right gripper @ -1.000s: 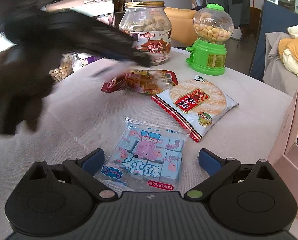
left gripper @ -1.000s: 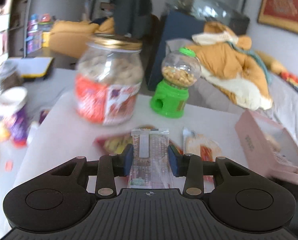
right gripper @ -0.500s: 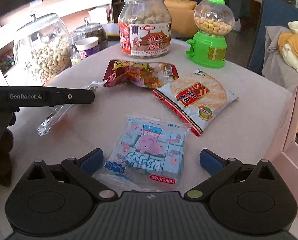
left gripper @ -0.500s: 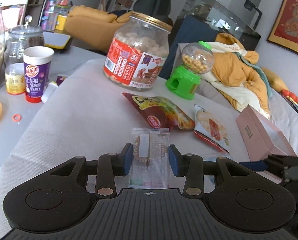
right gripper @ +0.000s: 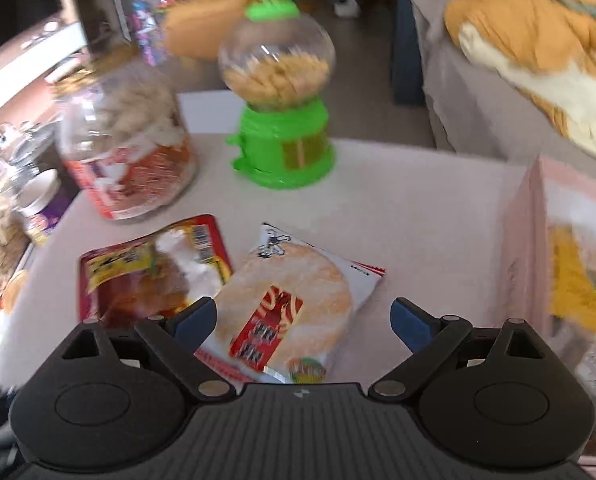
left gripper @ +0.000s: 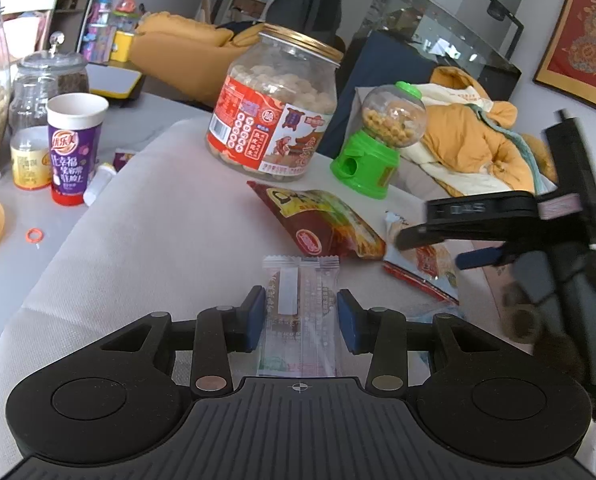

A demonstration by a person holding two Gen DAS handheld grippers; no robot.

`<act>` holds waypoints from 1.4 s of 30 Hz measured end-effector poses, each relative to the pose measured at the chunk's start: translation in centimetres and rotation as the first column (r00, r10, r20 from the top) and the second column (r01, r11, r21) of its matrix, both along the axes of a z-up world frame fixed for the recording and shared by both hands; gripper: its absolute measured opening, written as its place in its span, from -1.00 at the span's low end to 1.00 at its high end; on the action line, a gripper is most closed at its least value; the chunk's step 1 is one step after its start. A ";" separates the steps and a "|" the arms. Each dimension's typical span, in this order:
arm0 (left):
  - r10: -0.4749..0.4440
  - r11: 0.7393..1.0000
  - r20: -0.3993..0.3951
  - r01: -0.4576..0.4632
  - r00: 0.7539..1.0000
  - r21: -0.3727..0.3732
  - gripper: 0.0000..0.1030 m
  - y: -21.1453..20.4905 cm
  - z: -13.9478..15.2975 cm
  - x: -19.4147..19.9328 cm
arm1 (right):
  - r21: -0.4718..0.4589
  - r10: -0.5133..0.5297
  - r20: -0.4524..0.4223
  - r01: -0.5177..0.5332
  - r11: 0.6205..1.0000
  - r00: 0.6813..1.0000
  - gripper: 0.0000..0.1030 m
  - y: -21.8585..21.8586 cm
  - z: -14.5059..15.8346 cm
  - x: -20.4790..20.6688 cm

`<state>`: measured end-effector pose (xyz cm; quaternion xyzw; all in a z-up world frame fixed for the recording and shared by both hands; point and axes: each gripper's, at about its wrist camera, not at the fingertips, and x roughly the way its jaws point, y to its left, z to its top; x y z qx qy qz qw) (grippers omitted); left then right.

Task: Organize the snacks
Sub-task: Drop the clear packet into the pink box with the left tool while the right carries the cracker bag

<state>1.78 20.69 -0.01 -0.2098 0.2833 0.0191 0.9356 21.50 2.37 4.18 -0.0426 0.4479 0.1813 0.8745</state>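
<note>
My left gripper (left gripper: 301, 316) is shut on a clear snack packet (left gripper: 301, 312) and holds it over the white tablecloth (left gripper: 170, 240). My right gripper (right gripper: 303, 316) is open and empty, above a round rice cracker packet (right gripper: 294, 300); it also shows in the left wrist view (left gripper: 477, 236). A red snack bag (right gripper: 154, 268) lies just left of the cracker packet, also seen in the left wrist view (left gripper: 321, 224). A pink box (right gripper: 537, 248) with snacks inside stands at the right.
A big peanut jar with a red label (left gripper: 276, 108) and a green candy dispenser (left gripper: 377, 148) stand at the back of the table. A purple cup (left gripper: 72, 148) and glass jars (left gripper: 46, 80) stand at the left. A sofa with orange bedding (left gripper: 477, 140) lies beyond.
My right gripper has moved forward and right, from over the blue Peppa packet to over the rice cracker packet. My left gripper still holds the clear packet, almost in place.
</note>
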 end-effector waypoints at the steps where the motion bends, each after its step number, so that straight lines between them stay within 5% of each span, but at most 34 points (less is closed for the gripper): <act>1: 0.000 1.000 0.000 0.000 1.000 0.001 -0.15 0.0 0.0 0.0 | 0.004 -0.012 -0.019 0.012 1.000 1.000 0.84 0.3 -0.6 0.6; 4: 0.001 1.000 0.000 -0.001 1.000 0.004 -0.14 -0.1 0.0 0.0 | 0.025 -0.017 -0.034 0.017 1.000 0.999 0.88 0.7 -1.6 1.0; 11: 0.001 0.999 0.017 0.000 1.000 -0.048 -0.14 0.8 -0.3 0.1 | -0.137 0.196 0.063 -0.186 0.973 0.978 0.49 2.8 -0.7 -3.3; 20: -0.003 1.000 0.012 0.003 1.000 -0.009 -0.17 0.0 0.0 -0.2 | 0.035 0.220 0.118 -0.226 0.974 0.968 0.48 -1.5 4.8 -7.0; 25: -0.039 0.993 0.022 0.036 0.999 0.116 -0.18 -2.3 1.2 -1.2 | 0.063 0.191 0.109 -0.199 0.978 0.976 0.48 -6.5 5.1 -10.0; 27: -0.092 0.990 0.022 0.089 0.996 0.110 -0.18 -4.1 2.0 -2.4 | 0.067 0.170 0.109 -0.178 0.982 0.979 0.48 -9.0 5.0 -11.5; 34: -0.353 0.927 0.064 0.340 0.934 0.158 -0.17 -13.2 7.9 -3.6 | 0.059 0.119 0.178 -0.131 0.990 0.977 0.48 -18.0 4.7 -17.6; 38: -0.465 0.880 0.085 0.450 0.881 0.152 -0.17 -18.4 11.8 0.9 | 0.075 0.074 0.198 -0.091 0.993 0.977 0.48 -21.6 4.2 -19.9; 42: -0.502 0.860 0.108 0.482 0.858 0.169 -0.17 -23.2 13.6 7.2 | 0.089 0.019 0.237 -0.041 0.995 0.971 0.48 -24.1 3.6 -21.0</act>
